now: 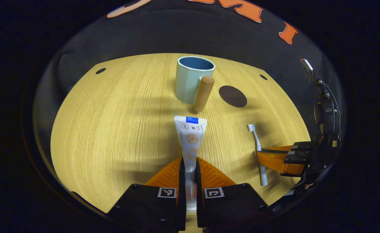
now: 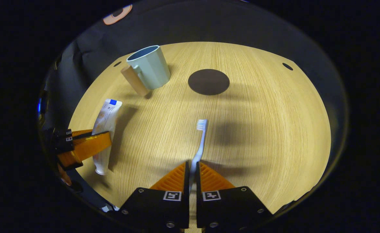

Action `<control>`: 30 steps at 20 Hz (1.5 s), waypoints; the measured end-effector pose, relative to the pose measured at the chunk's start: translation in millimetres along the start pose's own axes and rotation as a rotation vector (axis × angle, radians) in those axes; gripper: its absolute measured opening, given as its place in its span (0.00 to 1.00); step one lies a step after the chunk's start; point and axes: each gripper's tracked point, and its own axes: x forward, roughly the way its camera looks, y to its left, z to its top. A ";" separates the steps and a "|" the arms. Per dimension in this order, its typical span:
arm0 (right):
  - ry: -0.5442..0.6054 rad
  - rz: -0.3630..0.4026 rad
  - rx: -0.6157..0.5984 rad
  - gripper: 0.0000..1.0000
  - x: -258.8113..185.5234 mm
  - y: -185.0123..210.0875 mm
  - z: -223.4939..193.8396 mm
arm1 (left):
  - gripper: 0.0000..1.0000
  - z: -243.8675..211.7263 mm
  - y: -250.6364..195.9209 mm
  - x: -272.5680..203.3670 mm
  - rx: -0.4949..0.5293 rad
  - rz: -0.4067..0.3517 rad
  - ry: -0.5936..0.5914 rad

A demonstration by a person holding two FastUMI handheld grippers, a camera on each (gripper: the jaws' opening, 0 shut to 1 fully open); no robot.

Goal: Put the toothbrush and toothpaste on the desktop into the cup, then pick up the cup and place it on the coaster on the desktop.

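Observation:
My left gripper (image 1: 189,163) is shut on the lower part of a white toothpaste tube (image 1: 190,137), which points away from me toward the cup. Beyond it stands a pale green cup (image 1: 191,79) with a blue inside and a wooden handle (image 1: 203,94). My right gripper (image 2: 193,166) is shut on the handle of a white toothbrush (image 2: 200,139), bristles pointing forward. In the left gripper view the right gripper (image 1: 275,157) grips the toothbrush (image 1: 258,147) from the right. The right gripper view shows the left gripper (image 2: 89,144), the tube (image 2: 107,118) and the cup (image 2: 149,66).
A round dark coaster (image 1: 232,96) lies flat on the wooden desktop (image 1: 118,129) just right of the cup; it is also ahead of the toothbrush as the coaster (image 2: 208,82). Small dark holes mark the desktop's far corners. Black cloth walls the booth behind.

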 end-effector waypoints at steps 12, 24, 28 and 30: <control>-0.201 -0.015 -0.013 0.04 -20.5 -23.2 31.4 | 0.17 77.8 -5.3 -5.2 0.077 0.030 -0.331; -0.380 -0.012 -0.018 0.04 -44.7 -34.7 55.5 | 0.17 178.8 4.6 -19.3 0.109 0.079 -0.814; -0.421 -0.008 -0.027 0.04 -46.9 -43.3 62.1 | 0.17 216.8 1.0 -24.0 0.097 0.076 -0.988; -0.434 -0.008 -0.027 0.04 -45.6 -45.4 63.9 | 0.17 231.6 -2.0 -27.1 0.091 0.059 -1.051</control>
